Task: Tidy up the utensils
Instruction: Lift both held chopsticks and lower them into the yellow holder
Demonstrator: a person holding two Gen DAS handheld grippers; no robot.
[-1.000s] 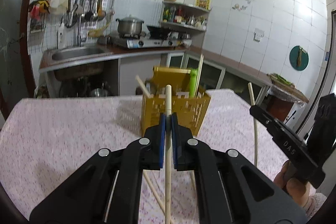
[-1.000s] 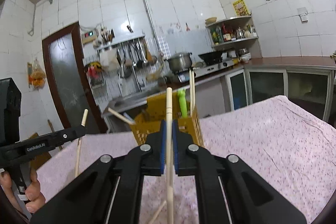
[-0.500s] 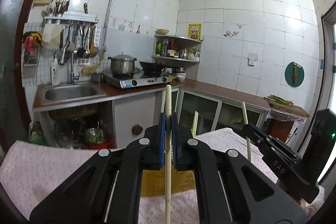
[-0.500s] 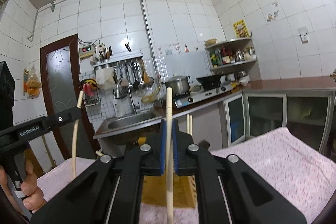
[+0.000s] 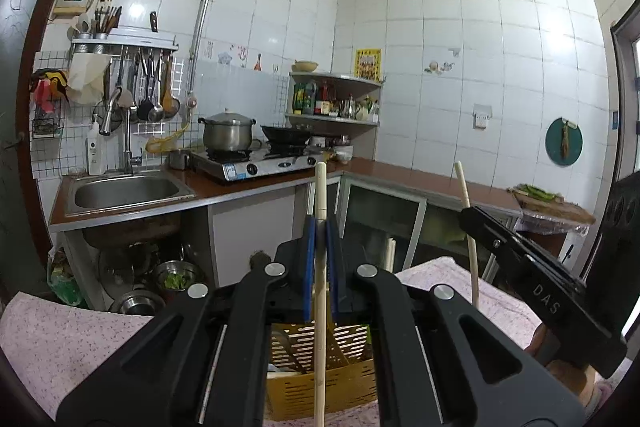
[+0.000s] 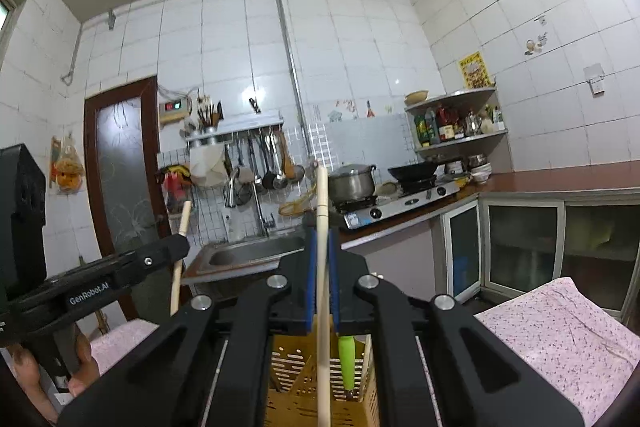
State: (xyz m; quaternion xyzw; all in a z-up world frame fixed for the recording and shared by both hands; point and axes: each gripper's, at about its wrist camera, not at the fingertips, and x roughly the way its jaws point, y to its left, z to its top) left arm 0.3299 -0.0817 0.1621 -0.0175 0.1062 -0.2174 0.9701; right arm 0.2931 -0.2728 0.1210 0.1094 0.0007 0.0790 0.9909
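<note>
Chopsticks, one in each of my tools: my left gripper (image 5: 320, 231) pinches a pale chopstick (image 5: 320, 307) upright between its blue pads, and my right gripper (image 6: 322, 243) clamps a second chopstick (image 6: 323, 307) likewise. Both hang over the yellow slotted basket (image 5: 352, 387) on the pink flowered tablecloth (image 6: 560, 327); beyond lies the kitchen counter (image 5: 240, 187).

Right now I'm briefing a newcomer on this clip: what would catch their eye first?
Two pale wooden chopsticks, each upright: one clamped in the left gripper, the other in the right gripper. Directly below them stands a yellow slotted plastic utensil basket on the pink flowered tablecloth.
</note>
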